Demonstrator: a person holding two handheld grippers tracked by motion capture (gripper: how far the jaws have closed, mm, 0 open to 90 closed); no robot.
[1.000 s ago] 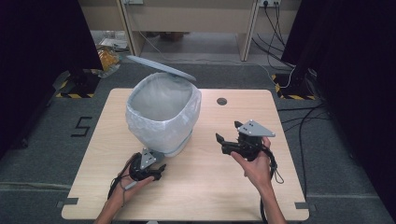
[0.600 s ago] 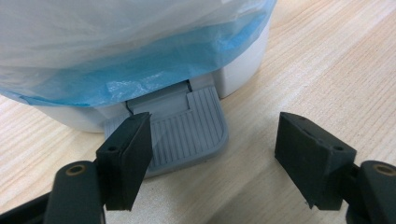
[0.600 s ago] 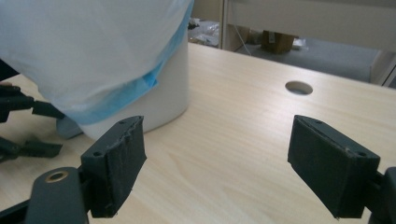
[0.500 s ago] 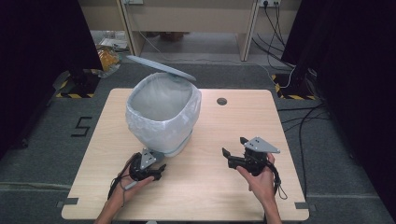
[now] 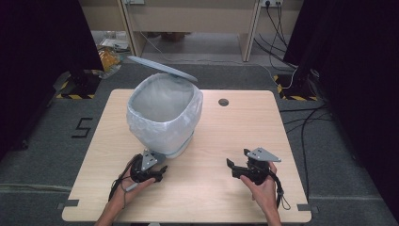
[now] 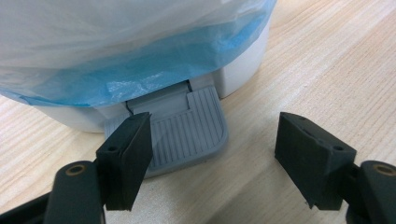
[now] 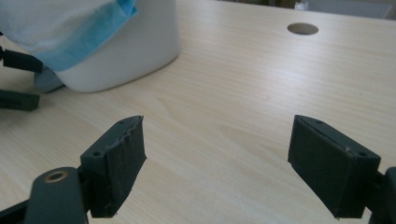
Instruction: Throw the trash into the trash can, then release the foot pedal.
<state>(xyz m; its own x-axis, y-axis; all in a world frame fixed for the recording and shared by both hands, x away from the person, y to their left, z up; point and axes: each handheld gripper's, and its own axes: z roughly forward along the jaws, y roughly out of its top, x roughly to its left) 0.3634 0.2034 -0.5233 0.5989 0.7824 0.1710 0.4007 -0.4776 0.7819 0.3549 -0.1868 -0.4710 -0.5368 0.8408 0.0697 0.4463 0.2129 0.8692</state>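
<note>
A white pedal bin [image 5: 162, 117] lined with a pale blue bag [image 6: 140, 60] stands on the left half of the wooden table [image 5: 226, 127], its grey lid [image 5: 162, 69] tipped up at the back. My left gripper [image 5: 155, 169] sits at the bin's near foot. In the left gripper view its jaws [image 6: 212, 128] stand apart, one fingertip [image 6: 128, 149] over the edge of the grey ribbed pedal [image 6: 187, 126]. My right gripper [image 5: 237, 161] hovers low over bare wood at the right front, open [image 7: 215, 126], with nothing between the jaws.
A round cable hole [image 5: 223, 101] lies in the table behind the right hand. Beyond the table are a pale cabinet [image 5: 188, 19], cables [image 5: 301, 80] on the floor at the right and yellow-black floor markers [image 5: 75, 92]. Bare wood stretches between the two hands.
The right hand has come down toward the table and nearer the front edge. The left hand, bin and lid have not moved.
</note>
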